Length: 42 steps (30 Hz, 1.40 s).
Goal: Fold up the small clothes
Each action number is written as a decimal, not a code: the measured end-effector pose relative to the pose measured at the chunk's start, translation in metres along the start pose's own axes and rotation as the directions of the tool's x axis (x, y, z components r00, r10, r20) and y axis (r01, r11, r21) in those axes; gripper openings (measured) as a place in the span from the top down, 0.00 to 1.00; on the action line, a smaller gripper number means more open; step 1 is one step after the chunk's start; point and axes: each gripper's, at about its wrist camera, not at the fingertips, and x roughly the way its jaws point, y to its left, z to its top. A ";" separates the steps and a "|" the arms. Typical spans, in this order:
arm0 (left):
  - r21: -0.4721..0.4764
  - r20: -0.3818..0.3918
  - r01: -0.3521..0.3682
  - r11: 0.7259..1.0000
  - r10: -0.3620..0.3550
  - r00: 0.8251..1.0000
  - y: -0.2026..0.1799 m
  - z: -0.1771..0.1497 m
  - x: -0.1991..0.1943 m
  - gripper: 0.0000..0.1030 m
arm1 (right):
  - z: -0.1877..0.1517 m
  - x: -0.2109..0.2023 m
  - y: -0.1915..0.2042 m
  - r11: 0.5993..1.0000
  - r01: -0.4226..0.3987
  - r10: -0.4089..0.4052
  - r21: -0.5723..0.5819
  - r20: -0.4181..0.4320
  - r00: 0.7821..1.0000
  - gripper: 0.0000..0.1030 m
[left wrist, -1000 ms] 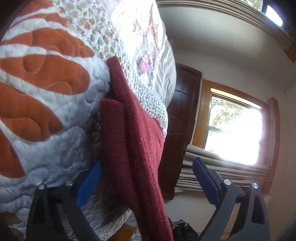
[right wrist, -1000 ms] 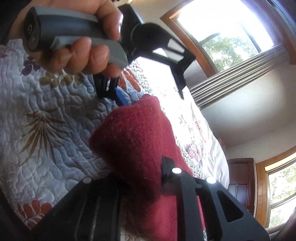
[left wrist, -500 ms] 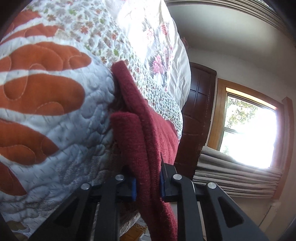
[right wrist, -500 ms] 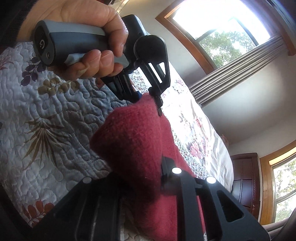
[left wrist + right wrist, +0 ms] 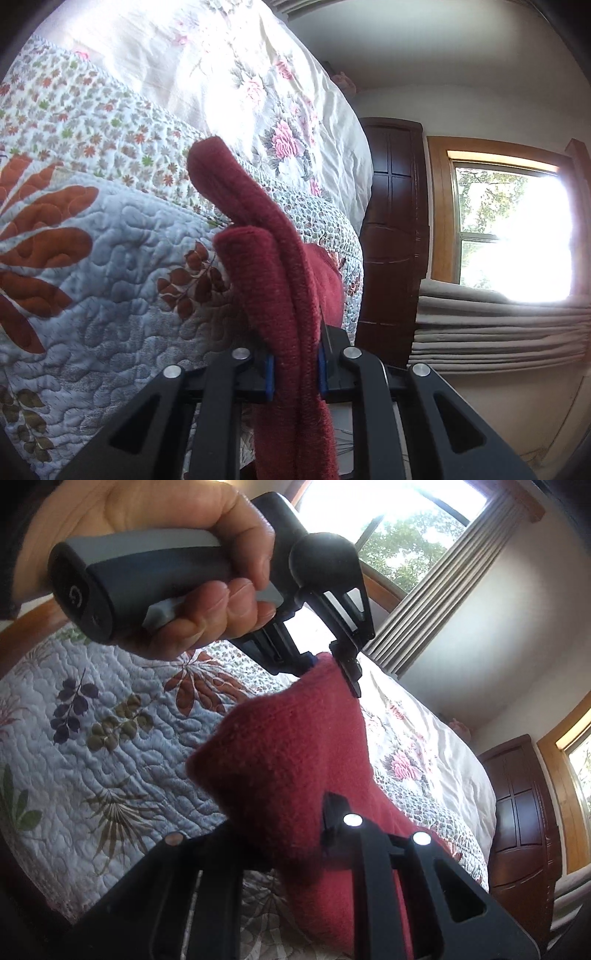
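Half a second before, the left tongs (image 5: 294, 373) sat lower against the quilt (image 5: 122, 266); by this moment they had lifted and the left-wrist view took in more of the white flowered bedspread (image 5: 240, 70) beyond it. A second before, those same tongs stood apart around the red knitted garment (image 5: 280, 295); now their blue pads (image 5: 269, 376) were pressed together on its thick folded edge, with the cloth running up between them and bending over at its upper end above the bed.

From the right wrist, the right tongs (image 5: 291, 845) were clamped on the near end of the same garment (image 5: 295, 746), which bulged over and hid the fingertips. At its far upper corner the left tongs (image 5: 332, 661) pinched the cloth, and the person's hand (image 5: 155, 535) was wrapped round the grey handle (image 5: 140, 576) with fingers on the trigger. So the garment hung stretched between the two tongs, raised off the quilt (image 5: 92, 738). A dark wooden door (image 5: 391, 240) and a bright window (image 5: 513, 232) stood behind.
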 end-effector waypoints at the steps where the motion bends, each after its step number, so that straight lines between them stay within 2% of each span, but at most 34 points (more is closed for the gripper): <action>1: 0.010 0.001 -0.008 1.000 0.008 1.000 -0.006 -0.001 0.001 0.85 | -0.001 -0.003 -0.005 1.000 0.000 0.000 0.015 0.007 1.000 0.86; 8: 0.080 0.003 -0.057 0.995 0.057 0.998 -0.069 -0.004 0.019 0.85 | -0.013 -0.024 -0.048 0.987 -0.030 0.023 0.159 0.043 0.999 0.86; 14: 0.145 -0.009 -0.090 0.985 0.092 0.996 -0.115 -0.003 0.042 0.85 | -0.030 -0.037 -0.105 0.936 -0.094 0.070 0.339 0.082 0.994 0.86; 20: 0.192 -0.040 -0.132 0.973 0.142 0.989 -0.146 -0.001 0.079 0.85 | -0.049 -0.038 -0.146 0.887 -0.111 0.081 0.448 0.087 0.993 0.86; 29: 0.230 -0.093 -0.181 0.956 0.207 0.974 -0.169 -0.007 0.136 0.85 | -0.092 -0.032 -0.193 0.798 -0.156 0.110 0.583 0.113 0.987 0.86; 42: 0.257 -0.164 -0.234 0.938 0.281 0.946 -0.182 -0.018 0.218 0.85 | -0.147 -0.017 -0.232 0.740 -0.146 0.120 0.657 0.085 0.989 0.86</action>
